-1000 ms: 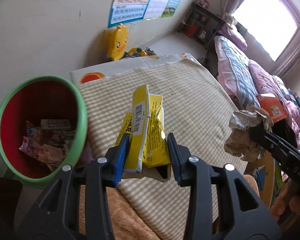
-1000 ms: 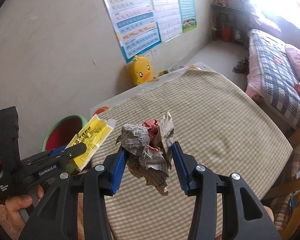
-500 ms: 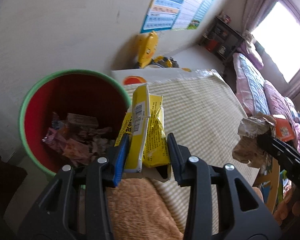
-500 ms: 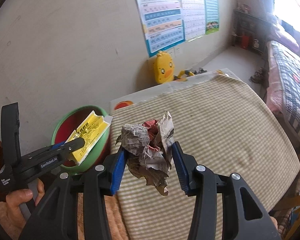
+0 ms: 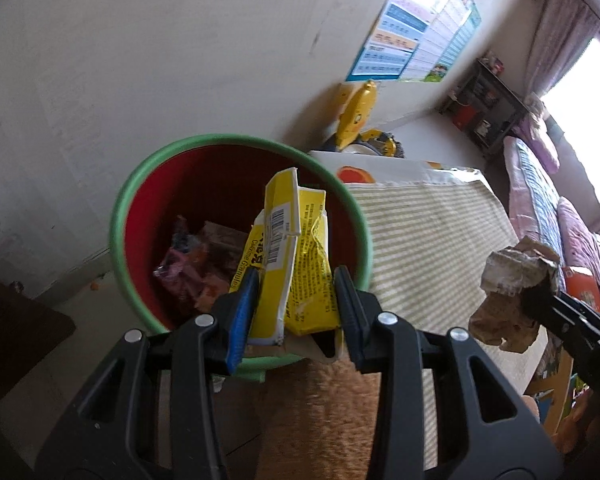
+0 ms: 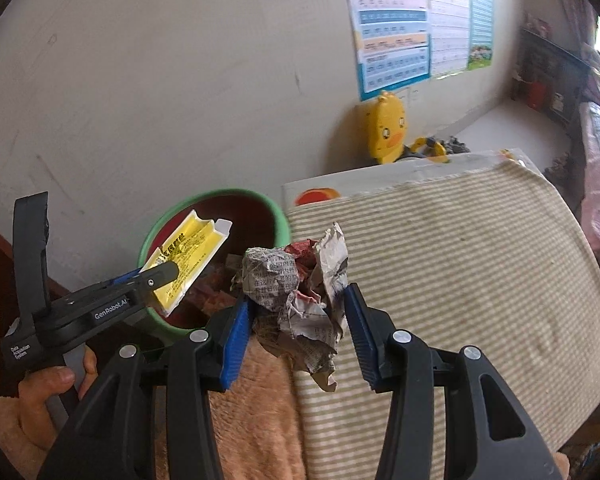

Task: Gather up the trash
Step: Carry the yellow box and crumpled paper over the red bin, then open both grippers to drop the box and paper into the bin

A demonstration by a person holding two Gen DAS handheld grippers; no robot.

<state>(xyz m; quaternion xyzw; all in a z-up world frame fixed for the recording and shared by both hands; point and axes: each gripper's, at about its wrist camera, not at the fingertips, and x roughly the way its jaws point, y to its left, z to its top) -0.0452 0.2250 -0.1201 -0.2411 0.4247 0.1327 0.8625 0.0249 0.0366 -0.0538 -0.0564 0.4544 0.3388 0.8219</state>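
My left gripper (image 5: 296, 280) is shut on a crushed yellow box (image 5: 288, 256) and holds it over the mouth of a red bin with a green rim (image 5: 140, 184), where several wrappers (image 5: 188, 272) lie. In the right wrist view that same yellow box (image 6: 190, 256) hangs over the bin (image 6: 224, 194) in the left gripper (image 6: 156, 276). My right gripper (image 6: 296, 292) is shut on a crumpled newspaper wad (image 6: 296, 292), above the striped tablecloth's (image 6: 460, 264) edge next to the bin. From the left wrist view the wad (image 5: 512, 292) shows at the right.
The bin stands on the floor between a pale wall and the table (image 5: 428, 232). A yellow duck toy (image 6: 388, 128) and posters (image 6: 404, 24) sit at the wall behind. A bed (image 5: 540, 200) lies far right. An orange fleece sleeve (image 6: 252, 408) fills the foreground.
Both grippers have swung left from over the table toward the bin, each keeping its load. The yellow box has gone from beside the bin to over its opening.
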